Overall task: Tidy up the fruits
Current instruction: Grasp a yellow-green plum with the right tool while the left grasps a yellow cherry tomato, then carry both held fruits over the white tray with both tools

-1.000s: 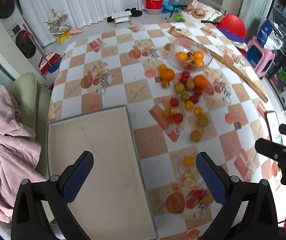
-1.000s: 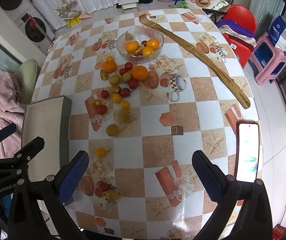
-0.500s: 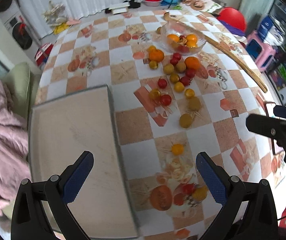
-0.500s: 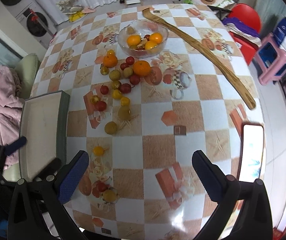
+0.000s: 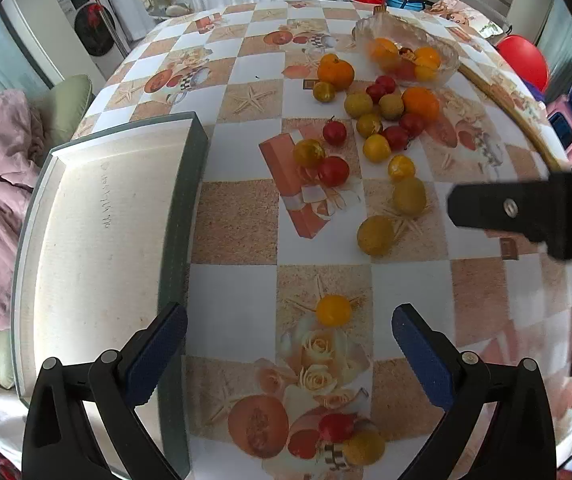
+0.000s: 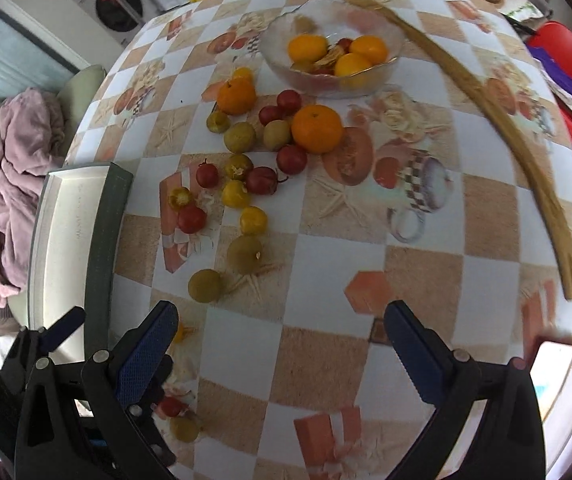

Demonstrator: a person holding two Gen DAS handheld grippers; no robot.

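Both grippers (image 5: 287,344) (image 6: 280,344) spread, empty. 2 oranges (image 6: 317,128) loose, 1 bowl (image 6: 331,46), 1 tray (image 5: 98,240).

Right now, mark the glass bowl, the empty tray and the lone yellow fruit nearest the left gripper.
glass bowl (image 5: 445,74): left wrist view, near rim.
tray (image 5: 98,240): left wrist view, bare floor.
yellow fruit (image 5: 333,310): left wrist view, centre of its skin.
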